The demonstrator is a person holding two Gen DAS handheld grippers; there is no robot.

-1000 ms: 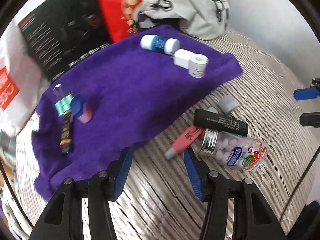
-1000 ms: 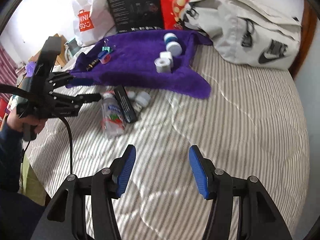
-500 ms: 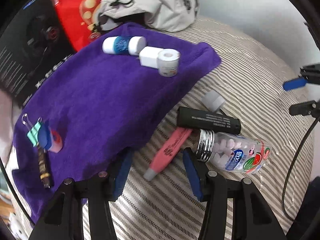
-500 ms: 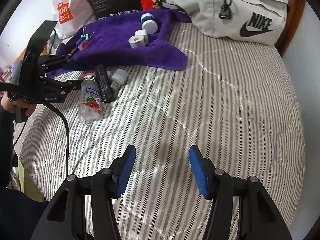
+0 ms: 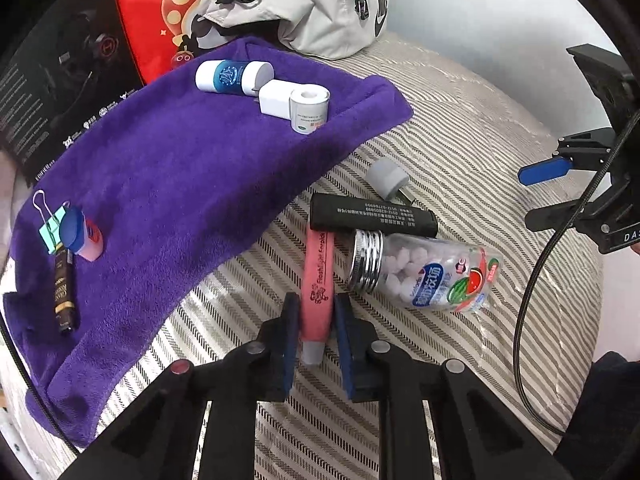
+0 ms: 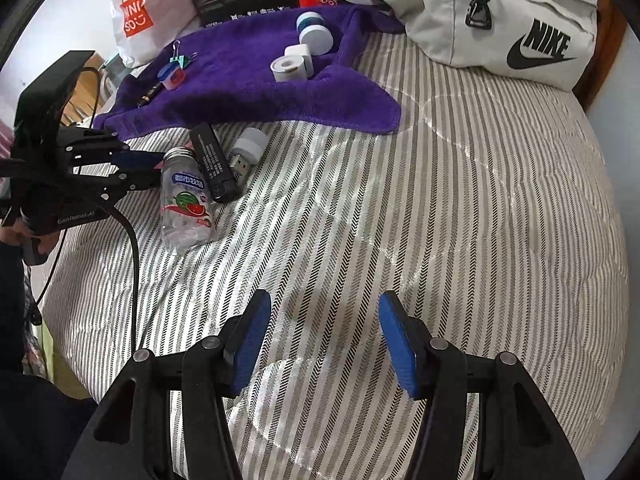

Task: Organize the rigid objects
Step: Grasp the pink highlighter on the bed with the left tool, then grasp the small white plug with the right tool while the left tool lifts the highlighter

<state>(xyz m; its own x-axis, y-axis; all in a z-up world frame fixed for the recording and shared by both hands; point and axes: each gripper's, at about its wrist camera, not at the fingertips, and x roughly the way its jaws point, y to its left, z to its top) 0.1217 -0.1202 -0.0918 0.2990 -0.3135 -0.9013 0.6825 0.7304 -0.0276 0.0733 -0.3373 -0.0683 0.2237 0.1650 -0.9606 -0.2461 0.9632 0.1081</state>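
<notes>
Left gripper (image 5: 316,326) clamps the pink plastic tube (image 5: 318,280), far end hidden under the black rectangular bar (image 5: 372,216); right gripper (image 6: 324,340) jaws apart, empty.

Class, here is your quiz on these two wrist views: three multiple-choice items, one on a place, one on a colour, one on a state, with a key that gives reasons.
1. Where does the candy bottle lie?
A. on the purple towel
B. on the striped bedcover
C. inside the grey bag

2. What colour is the tube between the left claw's pads?
A. pink
B. green
C. black

3. How does the right claw stand?
A. shut on the black stick
B. shut on nothing
C. open, holding nothing

Key: 1 B, the bottle rests on the striped bedcover, clear of the purple towel. 2 A, the pink tube sits between the pads. 3 C, its pads are wide apart over bare bedcover.
</notes>
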